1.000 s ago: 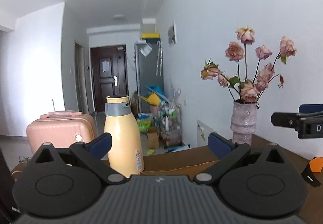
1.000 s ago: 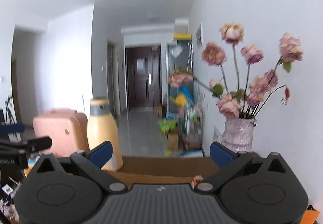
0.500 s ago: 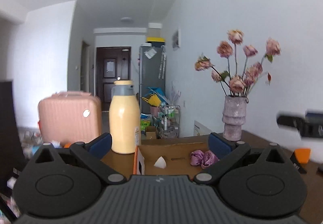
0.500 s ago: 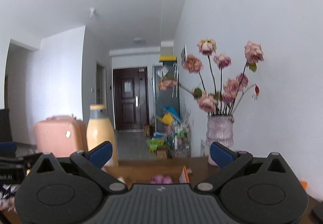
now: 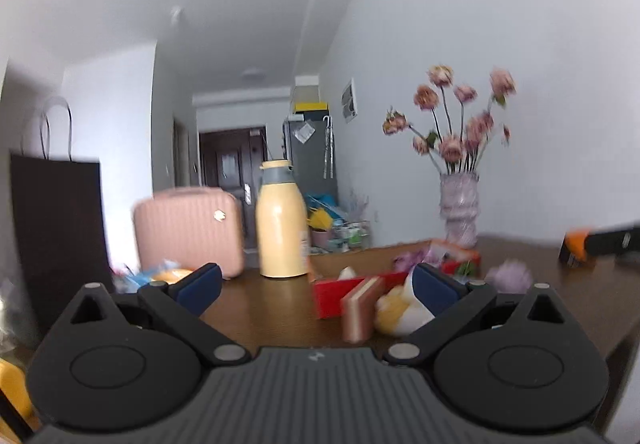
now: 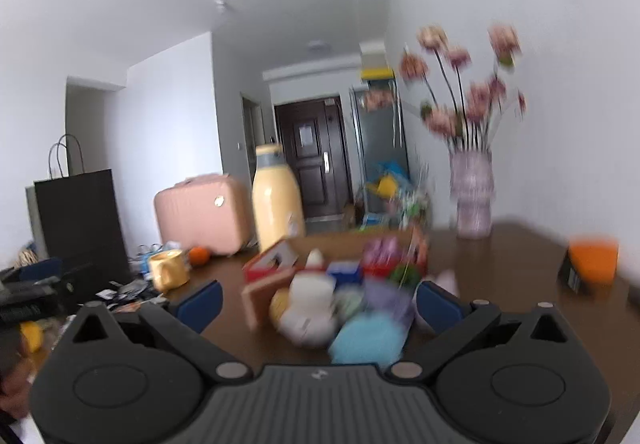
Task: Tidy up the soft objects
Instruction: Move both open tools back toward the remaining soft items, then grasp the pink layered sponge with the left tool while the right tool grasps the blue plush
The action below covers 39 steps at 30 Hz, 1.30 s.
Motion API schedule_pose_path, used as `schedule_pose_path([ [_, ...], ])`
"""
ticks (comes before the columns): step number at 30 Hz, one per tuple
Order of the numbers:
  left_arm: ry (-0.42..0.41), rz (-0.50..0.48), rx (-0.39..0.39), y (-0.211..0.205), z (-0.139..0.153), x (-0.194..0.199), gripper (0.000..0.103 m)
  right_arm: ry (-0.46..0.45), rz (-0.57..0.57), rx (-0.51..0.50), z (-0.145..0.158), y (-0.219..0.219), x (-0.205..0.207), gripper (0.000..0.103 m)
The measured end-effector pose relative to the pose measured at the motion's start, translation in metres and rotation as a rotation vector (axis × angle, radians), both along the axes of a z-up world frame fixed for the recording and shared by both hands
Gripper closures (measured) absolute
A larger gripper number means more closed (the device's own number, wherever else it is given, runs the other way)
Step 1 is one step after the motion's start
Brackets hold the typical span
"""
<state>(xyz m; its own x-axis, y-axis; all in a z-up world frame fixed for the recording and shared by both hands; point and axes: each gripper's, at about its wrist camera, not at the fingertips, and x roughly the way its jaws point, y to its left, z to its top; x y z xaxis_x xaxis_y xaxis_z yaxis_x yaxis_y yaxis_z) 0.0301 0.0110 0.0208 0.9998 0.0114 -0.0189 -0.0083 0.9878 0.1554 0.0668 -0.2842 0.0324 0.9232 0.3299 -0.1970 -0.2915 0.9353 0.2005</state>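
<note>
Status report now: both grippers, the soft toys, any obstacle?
Left gripper open, empty. Right gripper open, empty. Soft toys piled on table beside red box, untouched. Yellow bottle stands behind, not blocking.

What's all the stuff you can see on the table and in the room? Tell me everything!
bottle: 1, yellow with grey cap, standing on the table
table: 1, brown wood
box: 1, red, open, mid-table
soft toys: a blurred pile, white, yellow, purple, blue, before the box; count unclear
pompom: 1, lilac, right of the box
vase: 1, pale purple, pink flowers, by the wall
suitcase: 1, pink, beyond the table
bag: 1, black paper, far left
mug: 1, gold, left side
door: 1, dark brown, hallway end
left gripper: open, empty
right gripper: open, empty
</note>
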Motion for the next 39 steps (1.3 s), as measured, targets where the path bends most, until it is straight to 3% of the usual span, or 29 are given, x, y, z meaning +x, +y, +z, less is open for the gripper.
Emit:
schedule_pose_path([
  [2,0.022,0.000,0.040,-0.003,-0.011,-0.005,0.000,0.012,0.020,-0.005,-0.015,0.006,-0.012,0.000],
  [7,0.063,-0.041,0.027,-0.007,-0.016,0.007,0.000,-0.002,-0.029,-0.149,-0.025,0.025,-0.018,0.000],
  [16,0.167,-0.078,0.034,-0.011,-0.020,0.045,0.000,0.090,-0.035,-0.152,-0.033,0.027,0.013,0.000],
  [23,0.298,-0.056,-0.037,-0.007,-0.021,0.101,0.000,0.157,-0.051,-0.151,-0.044,0.021,0.056,0.002],
  [27,0.348,-0.079,-0.059,-0.009,-0.021,0.138,0.000,0.209,-0.050,-0.154,-0.052,0.020,0.087,0.010],
  [34,0.428,-0.118,-0.092,-0.017,-0.020,0.213,0.001,0.237,-0.039,-0.195,-0.059,0.025,0.143,0.011],
  [39,0.516,-0.077,-0.127,-0.015,-0.036,0.266,0.015,0.289,-0.009,-0.241,-0.070,0.030,0.179,0.010],
])
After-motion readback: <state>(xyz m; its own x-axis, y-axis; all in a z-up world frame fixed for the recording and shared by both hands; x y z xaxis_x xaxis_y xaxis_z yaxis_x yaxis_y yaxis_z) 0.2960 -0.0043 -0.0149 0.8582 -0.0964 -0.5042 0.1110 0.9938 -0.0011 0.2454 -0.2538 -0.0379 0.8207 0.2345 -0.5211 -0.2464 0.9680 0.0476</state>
